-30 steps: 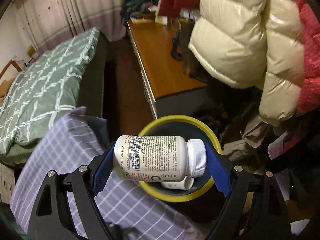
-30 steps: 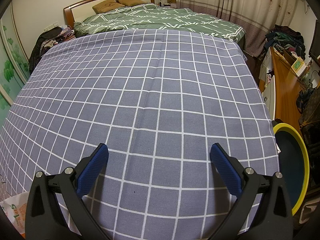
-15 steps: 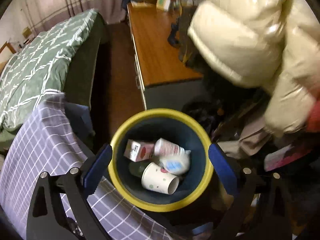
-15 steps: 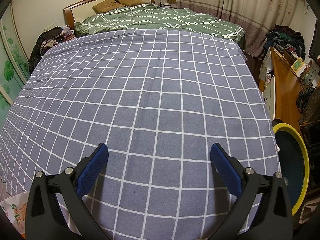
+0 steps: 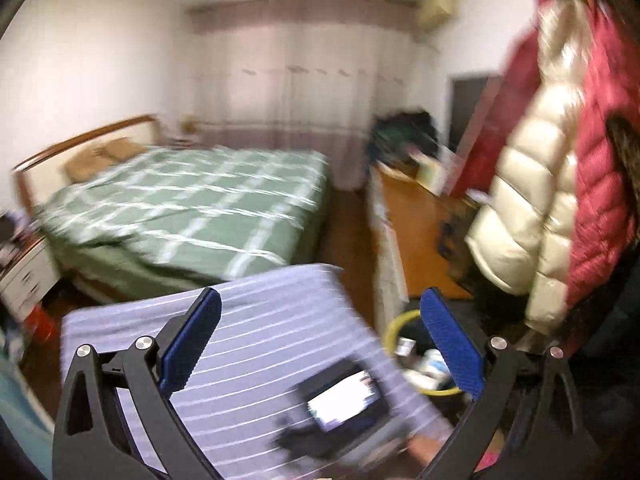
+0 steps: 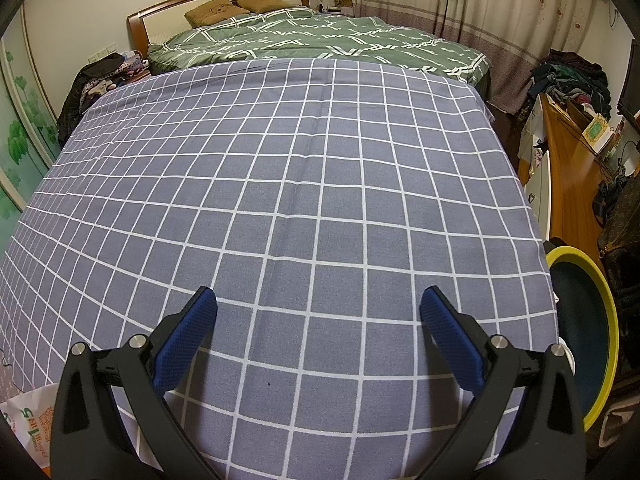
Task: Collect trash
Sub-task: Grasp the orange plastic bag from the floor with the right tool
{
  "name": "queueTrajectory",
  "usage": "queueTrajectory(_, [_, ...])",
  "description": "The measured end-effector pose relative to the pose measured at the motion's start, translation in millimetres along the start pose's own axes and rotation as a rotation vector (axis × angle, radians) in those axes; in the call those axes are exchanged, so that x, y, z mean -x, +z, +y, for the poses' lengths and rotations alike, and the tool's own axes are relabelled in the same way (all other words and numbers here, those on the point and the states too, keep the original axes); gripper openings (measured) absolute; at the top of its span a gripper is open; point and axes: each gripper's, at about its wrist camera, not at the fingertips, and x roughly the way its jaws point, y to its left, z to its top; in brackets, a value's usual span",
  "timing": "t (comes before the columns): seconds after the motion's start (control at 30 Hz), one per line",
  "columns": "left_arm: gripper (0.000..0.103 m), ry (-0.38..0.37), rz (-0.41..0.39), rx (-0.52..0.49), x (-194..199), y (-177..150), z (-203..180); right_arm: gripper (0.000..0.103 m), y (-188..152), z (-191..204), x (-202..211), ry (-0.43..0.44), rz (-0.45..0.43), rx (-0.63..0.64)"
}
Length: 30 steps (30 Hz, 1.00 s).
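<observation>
My left gripper (image 5: 320,308) is open and empty, raised over the corner of the blue checked cloth (image 5: 256,344); its view is motion-blurred. The yellow-rimmed trash bin (image 5: 394,332) stands low right of it on the floor, with a white bottle (image 5: 434,362) and other trash inside. My right gripper (image 6: 319,306) is open and empty, low over the blue checked cloth (image 6: 300,184). The bin's yellow rim (image 6: 610,312) shows at the right edge of that view.
A green bed (image 6: 320,40) lies behind the cloth. A wooden desk (image 5: 420,232) runs along the right wall, with coats (image 5: 540,184) hanging above the bin. A dark device with a lit screen (image 5: 344,402) lies on the cloth's near corner. A printed bag (image 6: 28,428) sits low left.
My left gripper opened and dropped the white bottle into the bin, then swung up and away toward the room. My right gripper has not moved.
</observation>
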Motion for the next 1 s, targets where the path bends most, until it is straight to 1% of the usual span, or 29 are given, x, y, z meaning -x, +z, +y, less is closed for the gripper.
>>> queueTrajectory(0.1, [0.098, 0.096, -0.059, 0.097, 45.8, -36.0, 58.5, 0.098, -0.1, -0.1, 0.3, 0.000, 0.000, 0.000])
queueTrajectory(0.2, [0.098, 0.188, -0.106, 0.209, 82.3, -83.7, 110.9, 0.098, 0.0, -0.2, 0.0, 0.000, 0.000, -0.001])
queueTrajectory(0.27, [0.098, 0.242, -0.122, 0.257, 98.8, -110.1, 133.8, 0.098, 0.0, 0.1, 0.1, 0.000, 0.000, 0.000])
queueTrajectory(0.33, [0.098, 0.312, -0.126, 0.294, 111.5, -134.8, 152.1, 0.098, -0.1, -0.3, 0.3, 0.001, 0.000, -0.001])
queueTrajectory(0.43, [0.098, 0.381, -0.098, 0.319, 118.3, -167.6, 172.7, 0.096, -0.2, -5.5, 4.8, 0.022, -0.007, -0.012])
queueTrajectory(0.47, [0.098, 0.394, -0.083, 0.318, 117.4, -174.3, 176.7, 0.096, -2.3, -9.3, 13.9, 0.042, -0.020, -0.021])
queueTrajectory(0.53, [0.098, 0.423, -0.045, 0.314, 113.2, -185.7, 184.1, 0.096, -8.1, -12.0, 44.4, 0.126, -0.069, -0.013])
queueTrajectory(0.6, [0.098, 0.436, -0.025, 0.322, 109.9, -193.5, 190.5, 0.096, -14.8, -8.9, 77.2, 0.221, -0.119, 0.019])
queueTrajectory(0.63, [0.098, 0.436, -0.018, 0.329, 106.8, -195.7, 192.9, 0.096, -20.7, -3.3, 99.1, 0.289, -0.141, 0.061])
queueTrajectory(0.67, [0.098, 0.434, -0.016, 0.333, 105.1, -198.6, 193.4, 0.096, -25.9, 3.0, 113.0, 0.337, -0.148, 0.103])
queueTrajectory(0.73, [0.098, 0.426, -0.019, 0.344, 103.2, -203.1, 192.7, 0.096, -39.8, 22.6, 134.7, 0.411, -0.130, 0.226])
queueTrajectory(0.77, [0.098, 0.420, -0.019, 0.346, 102.0, -204.9, 192.5, 0.096, -48.6, 33.9, 141.3, 0.432, -0.119, 0.290])
queueTrajectory(0.83, [0.098, 0.413, -0.018, 0.342, 100.3, -206.9, 191.2, 0.096, -62.6, 48.6, 146.1, 0.445, -0.098, 0.369])
queueTrajectory(0.93, [0.098, 0.421, -0.014, 0.323, 96.2, -207.3, 185.2, 0.097, -81.7, 63.9, 141.0, 0.473, -0.048, 0.434])
queueTrajectory(1.0, [0.098, 0.432, -0.016, 0.310, 96.2, -206.7, 182.9, 0.096, -90.7, 71.4, 136.4, 0.464, -0.023, 0.461])
